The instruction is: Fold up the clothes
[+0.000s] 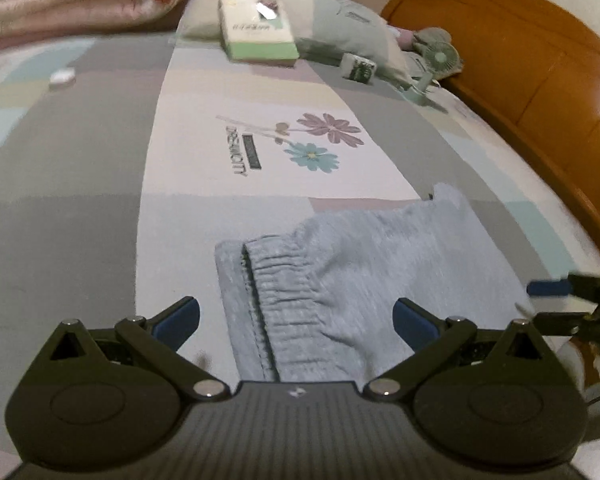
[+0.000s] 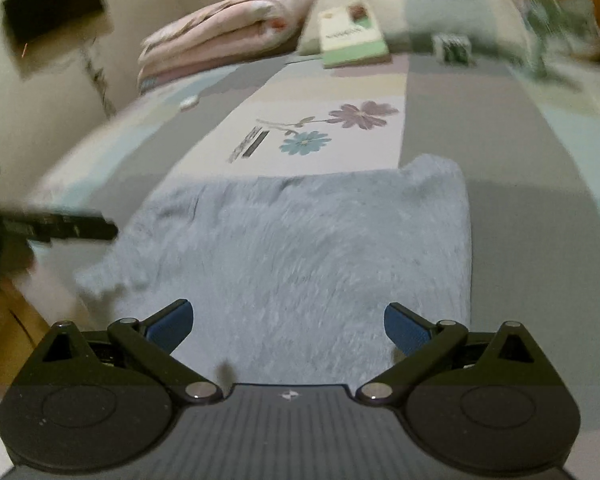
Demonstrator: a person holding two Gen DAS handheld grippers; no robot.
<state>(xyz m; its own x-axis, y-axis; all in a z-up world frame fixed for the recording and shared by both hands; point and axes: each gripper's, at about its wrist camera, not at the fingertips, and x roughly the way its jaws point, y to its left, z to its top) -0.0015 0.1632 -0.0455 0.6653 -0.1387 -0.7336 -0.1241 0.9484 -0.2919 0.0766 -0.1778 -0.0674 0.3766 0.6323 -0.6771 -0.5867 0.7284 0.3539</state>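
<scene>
The left hand-held gripper (image 1: 296, 322) and right hand-held gripper (image 2: 288, 324), both released, hover over grey sweatpants (image 2: 300, 248) at 12 o'clock. Only the left view shows the elastic waistband (image 1: 284, 280).

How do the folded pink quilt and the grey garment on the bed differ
The pink quilt is thick, puffy and stacked in layers at the far end beside the pillow; the grey garment is thin and lies flat near both grippers. The quilt has a faint pattern; the garment is plain. Both rest on the bed.

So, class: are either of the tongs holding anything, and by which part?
Nothing is held. Left tongs and right tongs are both open above the shorts.
</scene>
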